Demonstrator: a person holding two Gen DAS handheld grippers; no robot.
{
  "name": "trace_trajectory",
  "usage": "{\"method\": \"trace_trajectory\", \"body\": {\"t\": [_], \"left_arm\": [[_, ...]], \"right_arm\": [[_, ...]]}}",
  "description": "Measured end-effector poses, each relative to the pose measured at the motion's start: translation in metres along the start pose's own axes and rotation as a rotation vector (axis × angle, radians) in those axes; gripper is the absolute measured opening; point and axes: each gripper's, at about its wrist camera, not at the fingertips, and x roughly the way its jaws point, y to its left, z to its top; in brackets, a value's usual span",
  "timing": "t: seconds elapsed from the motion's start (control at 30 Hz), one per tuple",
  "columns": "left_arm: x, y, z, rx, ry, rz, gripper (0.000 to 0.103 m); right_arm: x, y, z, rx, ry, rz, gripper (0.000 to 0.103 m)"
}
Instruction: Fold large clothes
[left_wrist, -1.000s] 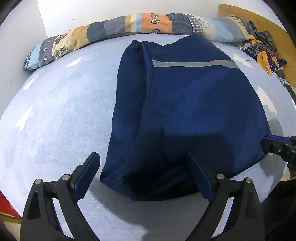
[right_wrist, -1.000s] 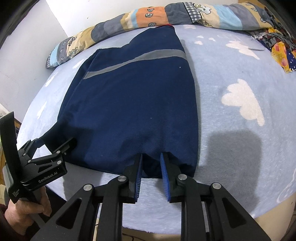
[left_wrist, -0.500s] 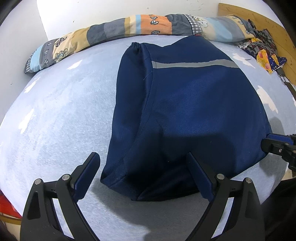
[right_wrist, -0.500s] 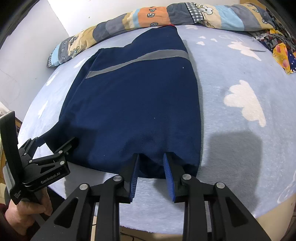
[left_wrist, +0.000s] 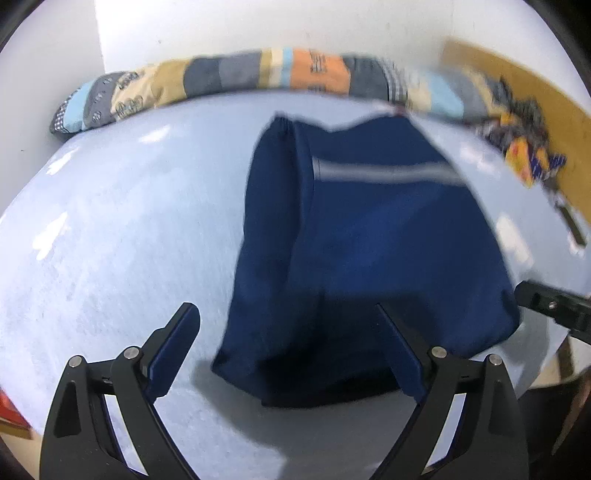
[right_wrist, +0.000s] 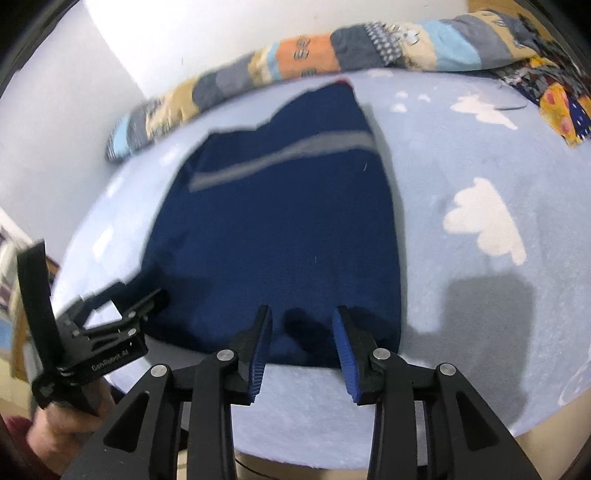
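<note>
Navy garment (left_wrist: 369, 236) lies flat on the light-blue bedspread (left_wrist: 122, 229), folded into a rough rectangle, grey stripe (left_wrist: 384, 171) across its far end. Near hem sits close to the bed's near edge.

My right gripper (right_wrist: 301, 332): jaws opening, now moderately apart. Both pads straddle the garment's near hem at its right corner, cloth between them, but pads not pressing on it.

My left gripper (left_wrist: 288, 343): jaws wide, holding nothing. Hovers over the near left corner of the garment; left finger over bare bedspread, right finger over the dark cloth.

Patchwork pillow (right_wrist: 332, 55) runs along the far edge of the bed by the wall. Crumpled colourful cloth (right_wrist: 561, 107) sits far right, well apart from the garment.
</note>
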Motion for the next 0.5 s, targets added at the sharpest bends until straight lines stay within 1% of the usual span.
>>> {"method": "trace_trajectory", "body": {"t": [0.03,0.1,0.13,0.2,0.23,0.27,0.3,0.37,0.4,0.43,0.47,0.5], "left_arm": [[-0.007,0.002,0.004,-0.012,-0.029,-0.001,0.095],[-0.022,0.004,0.011,-0.038,-0.092,-0.010,0.095],[-0.032,0.004,0.014,-0.048,-0.128,-0.018,0.095],[-0.051,0.004,0.017,-0.053,-0.191,-0.028,0.095],[-0.061,0.002,0.018,-0.047,-0.216,-0.026,0.097],[-0.068,0.001,0.019,-0.038,-0.226,-0.020,0.101],[-0.080,-0.002,0.016,-0.017,-0.242,-0.011,0.103],[-0.096,-0.005,0.009,0.015,-0.276,0.004,0.103],[-0.103,-0.007,0.004,0.033,-0.281,0.014,0.103],[-0.108,-0.009,0.000,0.054,-0.268,0.022,0.103],[-0.112,-0.012,-0.004,0.075,-0.254,0.027,0.103],[-0.114,-0.013,-0.007,0.089,-0.253,0.032,0.103]], "right_arm": [[-0.004,-0.003,0.002,0.016,-0.024,-0.011,0.038],[-0.011,-0.006,0.005,0.035,-0.054,-0.053,0.046],[-0.014,-0.005,0.005,0.034,-0.068,-0.075,0.046],[-0.025,0.002,0.006,0.004,-0.113,-0.103,0.048],[-0.030,0.009,0.005,-0.028,-0.136,-0.129,0.051],[-0.036,0.015,0.003,-0.057,-0.158,-0.156,0.060],[-0.045,0.025,-0.001,-0.092,-0.193,-0.176,0.070],[-0.059,0.039,-0.013,-0.139,-0.242,-0.189,0.076],[-0.064,0.045,-0.018,-0.157,-0.255,-0.196,0.080],[-0.069,0.052,-0.026,-0.180,-0.265,-0.208,0.083],[-0.071,0.056,-0.033,-0.197,-0.268,-0.221,0.089],[-0.073,0.062,-0.040,-0.211,-0.269,-0.237,0.090]]}}
